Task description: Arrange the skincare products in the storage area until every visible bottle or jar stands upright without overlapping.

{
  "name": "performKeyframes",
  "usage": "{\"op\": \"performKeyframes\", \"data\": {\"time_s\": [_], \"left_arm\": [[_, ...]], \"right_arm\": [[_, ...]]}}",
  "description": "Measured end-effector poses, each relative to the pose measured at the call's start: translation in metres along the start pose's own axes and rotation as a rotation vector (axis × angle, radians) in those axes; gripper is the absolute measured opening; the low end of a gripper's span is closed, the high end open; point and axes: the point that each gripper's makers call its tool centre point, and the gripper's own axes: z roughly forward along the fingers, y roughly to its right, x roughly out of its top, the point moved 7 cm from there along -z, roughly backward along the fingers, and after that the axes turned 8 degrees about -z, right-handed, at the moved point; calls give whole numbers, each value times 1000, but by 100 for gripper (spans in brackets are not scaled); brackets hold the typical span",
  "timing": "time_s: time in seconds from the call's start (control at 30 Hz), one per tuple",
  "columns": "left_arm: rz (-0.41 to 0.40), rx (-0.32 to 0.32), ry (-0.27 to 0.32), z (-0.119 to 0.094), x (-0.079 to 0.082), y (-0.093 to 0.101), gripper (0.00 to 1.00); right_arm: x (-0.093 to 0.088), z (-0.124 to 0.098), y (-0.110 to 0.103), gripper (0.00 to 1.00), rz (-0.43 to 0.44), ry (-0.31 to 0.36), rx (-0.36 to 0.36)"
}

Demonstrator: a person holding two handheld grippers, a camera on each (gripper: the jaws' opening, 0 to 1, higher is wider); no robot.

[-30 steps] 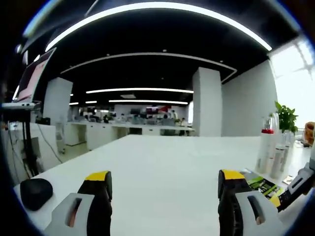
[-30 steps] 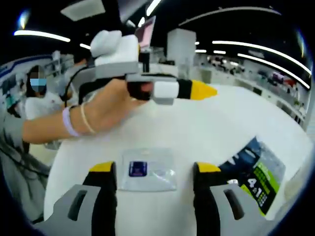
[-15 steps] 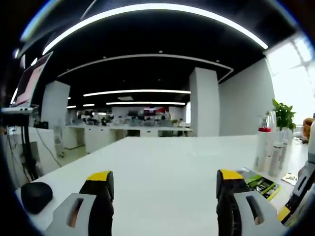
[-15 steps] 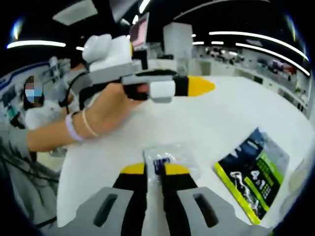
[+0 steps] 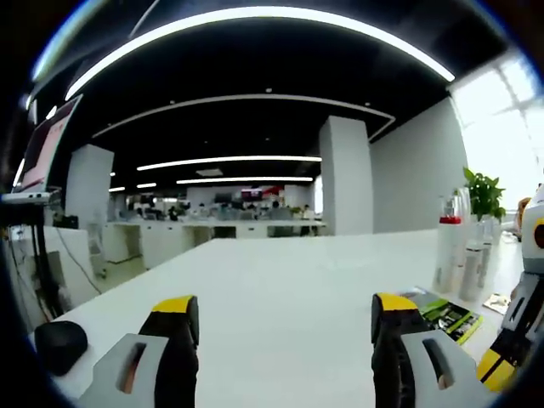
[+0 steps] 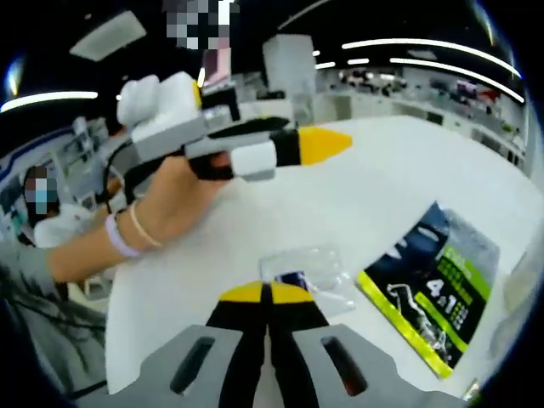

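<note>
Left gripper point(image 5: 285, 340) released, jaws wide apart over bare white counter point(image 5: 280, 280). Right gripper point(image 6: 267, 297) clenched, seemingly pinching the near edge of a clear sachet point(image 6: 308, 270), lower centre. Skincare bottles point(image 5: 457, 255) upright at right edge; green packet point(image 6: 429, 293) lies flat, lower right.

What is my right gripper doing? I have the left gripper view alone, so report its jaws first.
Observer: The right gripper is shut, jaws together.
Operator: Tell me what lies at its tips.
Observer: A clear packet with a blue label lies on the white table, its near edge at the tips. Whether it is pinched, I cannot tell.
Operator: Name its neighbour.
Observer: A green and black packet lies flat beside the clear one, apart from it.
</note>
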Motion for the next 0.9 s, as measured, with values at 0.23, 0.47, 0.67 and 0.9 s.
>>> {"op": "performKeyframes", "data": {"time_s": [0.23,0.47,0.67,0.9], "left_arm": [[-12,-13,-4,0,0,1,84],[-37,-127,15,-4,7,13,73],[110,-257,-270,-13,-9,38,1],[-41,-360,-584,-23,-24,44,0]], "right_arm": [[11,-10,10,0,33,99,-64],[5,-20,34,0,103,104,-220],[-10,-18,36,11,356,77,-90],[-6,-28,40,28,507,166,-48]]}}
